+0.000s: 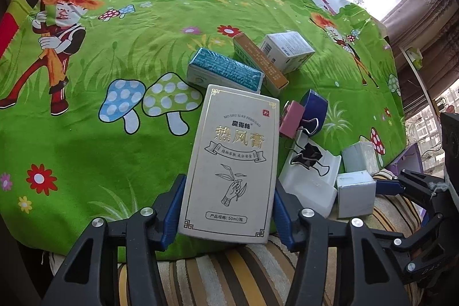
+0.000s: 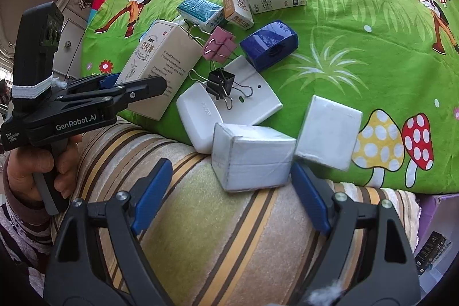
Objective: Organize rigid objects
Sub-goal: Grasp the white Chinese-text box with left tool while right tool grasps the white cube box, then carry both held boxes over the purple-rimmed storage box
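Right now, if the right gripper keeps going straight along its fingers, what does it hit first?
Most likely the plain white box lying between the right gripper fingertips, jaws open around it, at the cloth's edge. Depth is unclear.

Both wrist cameras look steeply down, close over the same clutter on the green cartoon cloth (image 1: pixel 86 134).

On the green cartoon cloth (image 2: pixel 358 27) lie 4 printed cartons (image 2: pixel 160 62), 2 plain white boxes (image 2: pixel 252 157), 2 white plastic pieces (image 2: pixel 198 116), 2 binder clips (image 2: pixel 219 46), 1 pink and 1 black, and 1 blue case (image 2: pixel 269 43).
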{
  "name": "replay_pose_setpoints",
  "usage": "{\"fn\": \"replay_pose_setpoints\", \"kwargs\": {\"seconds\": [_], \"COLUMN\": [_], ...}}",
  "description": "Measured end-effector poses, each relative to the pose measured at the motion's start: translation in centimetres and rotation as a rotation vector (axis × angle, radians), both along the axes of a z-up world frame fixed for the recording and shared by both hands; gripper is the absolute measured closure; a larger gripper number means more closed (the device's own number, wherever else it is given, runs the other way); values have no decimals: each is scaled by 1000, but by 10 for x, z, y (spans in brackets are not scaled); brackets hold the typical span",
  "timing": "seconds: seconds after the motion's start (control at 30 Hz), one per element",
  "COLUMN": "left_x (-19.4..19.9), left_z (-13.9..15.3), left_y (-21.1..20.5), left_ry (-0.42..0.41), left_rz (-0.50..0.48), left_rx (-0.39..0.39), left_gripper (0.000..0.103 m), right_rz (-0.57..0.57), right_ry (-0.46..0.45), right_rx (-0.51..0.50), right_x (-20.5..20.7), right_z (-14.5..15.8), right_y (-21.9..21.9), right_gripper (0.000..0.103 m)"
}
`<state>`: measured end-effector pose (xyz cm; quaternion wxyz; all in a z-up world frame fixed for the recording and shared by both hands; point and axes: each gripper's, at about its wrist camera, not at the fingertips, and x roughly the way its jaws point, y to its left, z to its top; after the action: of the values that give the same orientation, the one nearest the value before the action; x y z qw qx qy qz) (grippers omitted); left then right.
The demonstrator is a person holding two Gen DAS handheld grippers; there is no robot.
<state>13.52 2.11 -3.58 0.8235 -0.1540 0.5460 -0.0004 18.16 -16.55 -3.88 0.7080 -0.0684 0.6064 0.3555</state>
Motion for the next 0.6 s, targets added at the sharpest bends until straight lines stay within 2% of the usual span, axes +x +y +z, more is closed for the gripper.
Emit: {"fn": "replay_pose_setpoints", "kwargs": {"seconds": [0.13, 0.2, 0.6], "left_x": [-2, -4, -21], "left_z": [1, 2, 22], "left_y": [2, 3, 9], "left_ry": [-8, -13, -69], "left_rz": [7, 13, 77], "left_rx": [-6, -7, -2], "left_gripper": [48, 48, 48], "right_rz": [-26, -29, -55], "right_ry": [8, 12, -99], "right_rx": [5, 9, 10], "right_x": [6, 6, -6], "right_z": [-2, -3, 21], "right_y": [-5, -6, -18], "right_gripper": [37, 49, 51]}}
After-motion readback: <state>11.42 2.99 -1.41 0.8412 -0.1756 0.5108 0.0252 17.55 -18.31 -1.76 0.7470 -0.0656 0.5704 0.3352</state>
